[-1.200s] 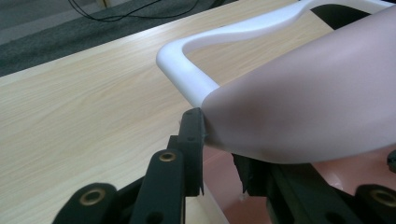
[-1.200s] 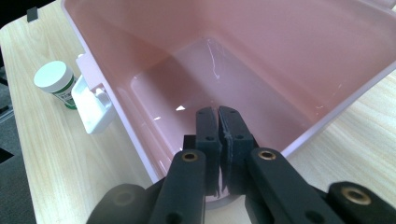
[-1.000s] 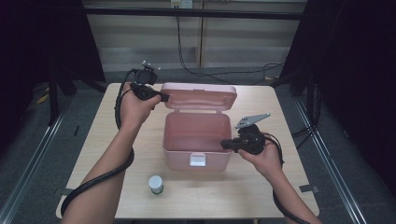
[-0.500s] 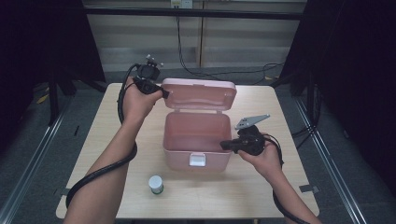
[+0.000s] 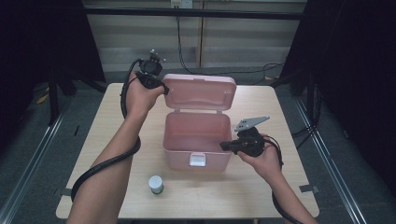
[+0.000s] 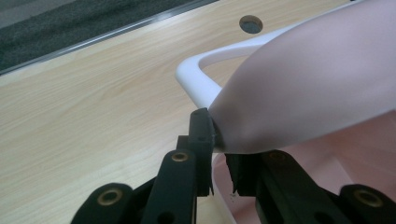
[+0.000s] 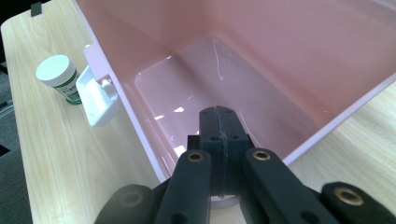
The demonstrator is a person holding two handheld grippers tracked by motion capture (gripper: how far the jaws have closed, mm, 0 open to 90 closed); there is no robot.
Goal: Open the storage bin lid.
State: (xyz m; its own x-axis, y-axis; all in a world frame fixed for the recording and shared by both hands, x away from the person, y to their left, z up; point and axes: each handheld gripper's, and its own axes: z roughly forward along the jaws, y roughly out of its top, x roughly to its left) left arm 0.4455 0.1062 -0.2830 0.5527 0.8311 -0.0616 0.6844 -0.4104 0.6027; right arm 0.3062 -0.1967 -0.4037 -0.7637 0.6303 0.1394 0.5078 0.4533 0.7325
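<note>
Lid [image 5: 200, 92] now stands upright, left claw [image 6: 218, 154] closing on its corner; right claw [image 7: 219, 135] pinched shut, seemingly on box [image 5: 198, 140] wall. Jar [image 5: 156, 184] waits.

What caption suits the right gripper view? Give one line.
Shut right gripper at open pink box rim, bottle on table beyond.

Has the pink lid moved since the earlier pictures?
Yes. The lid, gripped by the left gripper, stands more upright over the box.
</note>
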